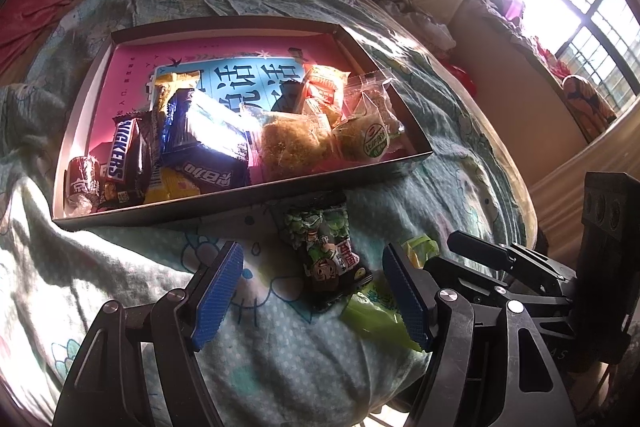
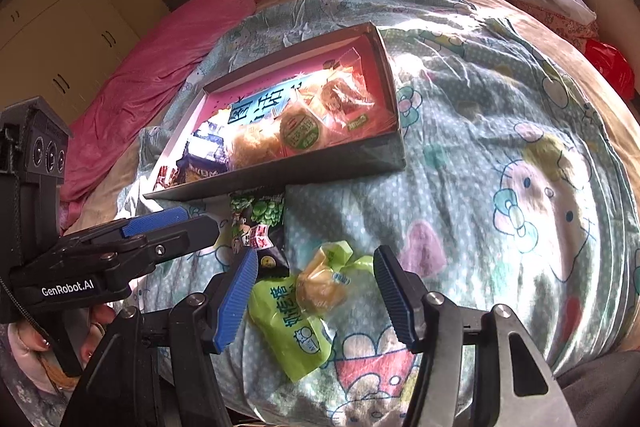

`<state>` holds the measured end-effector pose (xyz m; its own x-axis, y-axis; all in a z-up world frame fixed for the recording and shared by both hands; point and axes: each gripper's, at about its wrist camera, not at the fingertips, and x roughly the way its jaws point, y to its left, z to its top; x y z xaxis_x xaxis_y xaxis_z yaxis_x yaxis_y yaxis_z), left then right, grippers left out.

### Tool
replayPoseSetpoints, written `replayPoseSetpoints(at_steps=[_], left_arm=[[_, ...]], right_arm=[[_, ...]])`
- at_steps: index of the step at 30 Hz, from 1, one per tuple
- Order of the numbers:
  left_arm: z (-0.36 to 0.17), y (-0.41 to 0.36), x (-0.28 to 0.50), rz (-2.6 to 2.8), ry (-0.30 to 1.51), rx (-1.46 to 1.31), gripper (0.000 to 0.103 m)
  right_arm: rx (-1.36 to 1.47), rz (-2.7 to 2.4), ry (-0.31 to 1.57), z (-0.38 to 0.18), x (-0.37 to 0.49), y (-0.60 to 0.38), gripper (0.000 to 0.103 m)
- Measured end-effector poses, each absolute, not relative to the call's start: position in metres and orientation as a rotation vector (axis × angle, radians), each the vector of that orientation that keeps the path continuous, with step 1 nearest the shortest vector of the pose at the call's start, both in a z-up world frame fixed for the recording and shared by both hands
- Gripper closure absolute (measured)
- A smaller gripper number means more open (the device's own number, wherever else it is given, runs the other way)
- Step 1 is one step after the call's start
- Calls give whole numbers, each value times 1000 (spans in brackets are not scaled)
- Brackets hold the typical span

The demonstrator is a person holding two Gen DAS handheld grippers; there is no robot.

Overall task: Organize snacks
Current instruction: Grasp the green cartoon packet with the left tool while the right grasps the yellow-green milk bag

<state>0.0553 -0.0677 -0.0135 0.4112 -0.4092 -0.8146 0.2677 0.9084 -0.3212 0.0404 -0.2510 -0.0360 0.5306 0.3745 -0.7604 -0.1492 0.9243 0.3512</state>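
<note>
A bed covered by a cartoon-print quilt (image 2: 500, 131) fills both views, with a pink blanket (image 2: 160, 67) seen at the upper left of the right-wrist frame. A shallow box (image 1: 248, 203) with a pink printed floor is set on the quilt at mid-frame and is filled with wrapped snacks, a Snickers bar (image 1: 124, 155) being seen at its left end. Just below the box edge, a dark pea-snack packet (image 1: 324, 247) is laid on the quilt. A light green packet (image 2: 288, 327) is overlapped by a yellow-green wrapped pastry (image 2: 324, 283). The left gripper (image 1: 312, 299) is held released over the pea-snack packet; the right gripper (image 2: 316, 295) is spread around the pastry, nothing being grasped.
</note>
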Motion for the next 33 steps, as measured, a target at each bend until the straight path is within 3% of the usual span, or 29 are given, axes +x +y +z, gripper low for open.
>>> replayPoseSetpoints(at_steps=[14,22,33], left_arm=[[-29,-67,59,-415,1109,-169,29],[-42,-72,67,-415,1143,-188,29],[-53,-83,79,-384,1167,-188,29]], right_arm=[[259,344,1064,-66,48,-242,44],[174,361,1064,-75,63,-234,64],[66,312,1003,-64,74,-239,68]])
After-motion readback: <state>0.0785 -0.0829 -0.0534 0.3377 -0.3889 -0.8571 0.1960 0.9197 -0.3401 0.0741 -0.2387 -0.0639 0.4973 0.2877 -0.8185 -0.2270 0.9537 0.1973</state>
